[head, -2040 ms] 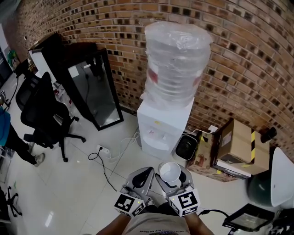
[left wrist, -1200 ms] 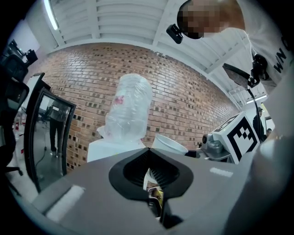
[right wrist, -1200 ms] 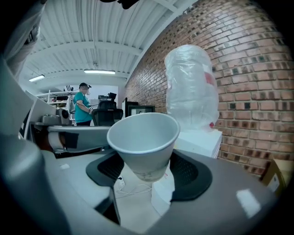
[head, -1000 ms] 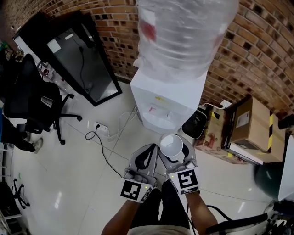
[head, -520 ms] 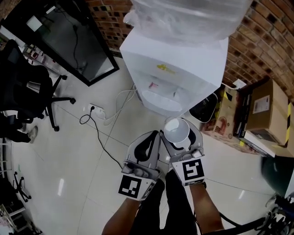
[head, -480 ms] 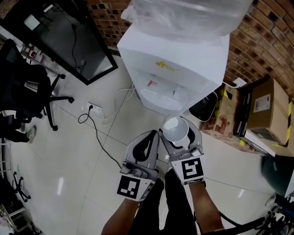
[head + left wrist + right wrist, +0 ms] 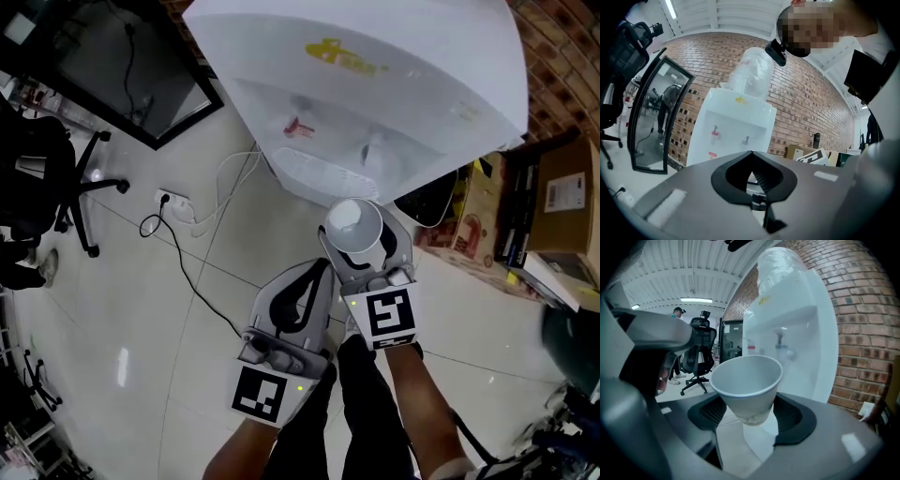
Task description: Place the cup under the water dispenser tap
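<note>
Upright cup (image 7: 353, 223) gripped in right tongs (image 7: 362, 247) before water dispenser (image 7: 375, 94); left tongs (image 7: 751, 155) clenched, empty

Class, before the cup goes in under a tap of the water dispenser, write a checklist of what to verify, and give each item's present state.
1. Grip: ok. The right hand-held gripper has its jaws closed on the lower part of the cup.
2. Attitude: ok. The cup is upright, mouth up.
3. Position: not ok. The cup is short of the recess of the water dispenser and not under a tap.
4. Landing spot: ok. Nothing shows on the drip tray.
5. Other hand: ok. The left hand-held gripper is shut, empty and beside the right one.
</note>
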The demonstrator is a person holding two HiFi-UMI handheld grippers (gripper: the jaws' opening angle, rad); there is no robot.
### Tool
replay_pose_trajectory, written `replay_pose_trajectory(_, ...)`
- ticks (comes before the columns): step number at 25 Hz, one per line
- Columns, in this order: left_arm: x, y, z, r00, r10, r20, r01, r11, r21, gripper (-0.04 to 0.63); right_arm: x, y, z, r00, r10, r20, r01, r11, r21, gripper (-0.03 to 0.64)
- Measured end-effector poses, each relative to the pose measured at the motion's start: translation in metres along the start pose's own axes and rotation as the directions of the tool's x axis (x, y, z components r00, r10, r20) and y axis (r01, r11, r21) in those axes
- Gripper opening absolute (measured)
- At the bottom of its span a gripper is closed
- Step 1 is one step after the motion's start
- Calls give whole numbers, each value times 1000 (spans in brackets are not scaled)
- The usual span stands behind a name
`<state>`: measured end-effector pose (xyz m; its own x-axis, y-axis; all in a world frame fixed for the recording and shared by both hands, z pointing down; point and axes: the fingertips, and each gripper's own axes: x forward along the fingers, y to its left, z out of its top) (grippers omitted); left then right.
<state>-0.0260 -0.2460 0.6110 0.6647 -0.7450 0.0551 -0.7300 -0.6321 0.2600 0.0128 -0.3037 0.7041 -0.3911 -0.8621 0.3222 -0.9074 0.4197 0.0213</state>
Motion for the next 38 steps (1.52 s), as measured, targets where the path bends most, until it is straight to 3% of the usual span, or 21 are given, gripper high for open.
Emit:
replay_pose_trajectory(9, 1, 8, -29, 998, -21, -53, 22, 1000, 11, -9, 50, -44, -52, 991, -96, -96, 103, 992, 69, 319)
replay_pose_trajectory(15, 0, 15, -39, 997, -21, -72, 22, 1000, 7, -9, 69, -47, -64, 986, -100, -136, 108, 993, 53, 319)
replay_pose_trajectory(24, 5, 19, -40, 997, -24, -75, 23, 1000, -7, -9, 82, -55, -82, 972, -121, -201, 146, 983, 112, 321)
replay_pose_trajectory(38, 3, 25, -41, 996, -12, -85, 11, 1000, -8, -9, 79, -52, -93, 972, -113, -207, 149, 975, 164, 357)
